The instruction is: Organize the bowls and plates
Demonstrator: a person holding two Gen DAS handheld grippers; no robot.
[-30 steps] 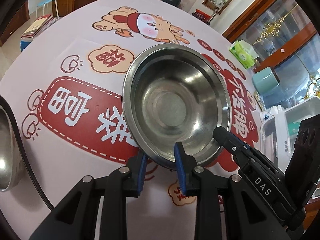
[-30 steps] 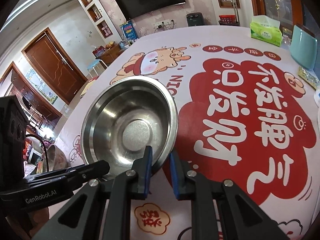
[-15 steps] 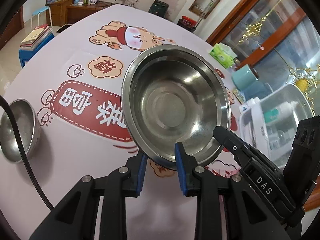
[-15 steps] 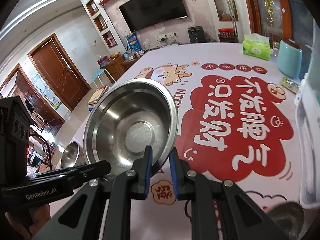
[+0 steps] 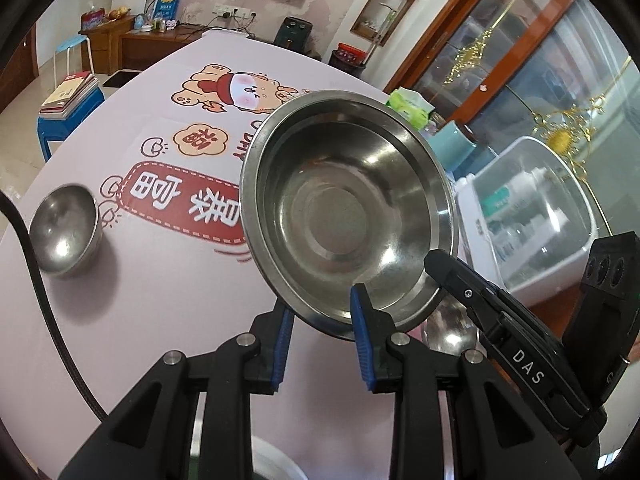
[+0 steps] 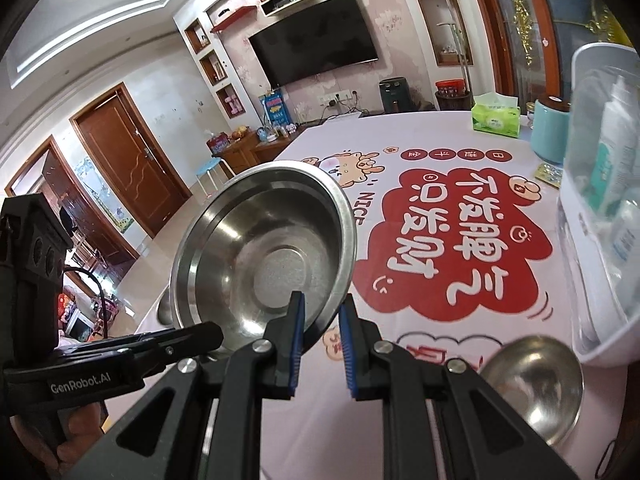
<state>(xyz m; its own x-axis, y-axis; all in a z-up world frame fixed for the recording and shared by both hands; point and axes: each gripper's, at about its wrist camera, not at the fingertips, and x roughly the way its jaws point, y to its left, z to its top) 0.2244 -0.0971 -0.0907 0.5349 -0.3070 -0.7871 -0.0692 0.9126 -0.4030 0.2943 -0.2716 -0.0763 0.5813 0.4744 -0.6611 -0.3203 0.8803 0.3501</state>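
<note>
You've got the big steel bowl point(image 5: 348, 216) up off the counter point(image 5: 168, 304), left gripper point(image 5: 320, 320) and right gripper point(image 6: 320, 322) fingers both pinching its near rim. Pull unevenly and it'll twist loose onto the small bowl point(image 6: 532, 384).

Both of my claws are the same build: matte black angular arms with triangular cutouts, silver screws at the pivots, and ribbed blue pads on the fingers point(image 5: 362, 340). From the left claw point(image 5: 320, 340) I can see white "DAS" lettering on the right claw point(image 6: 320, 344). Its own camera picks up "GenRobot.AI" on the left one, plus a black cable point(image 5: 44, 300) looping alongside.
</note>
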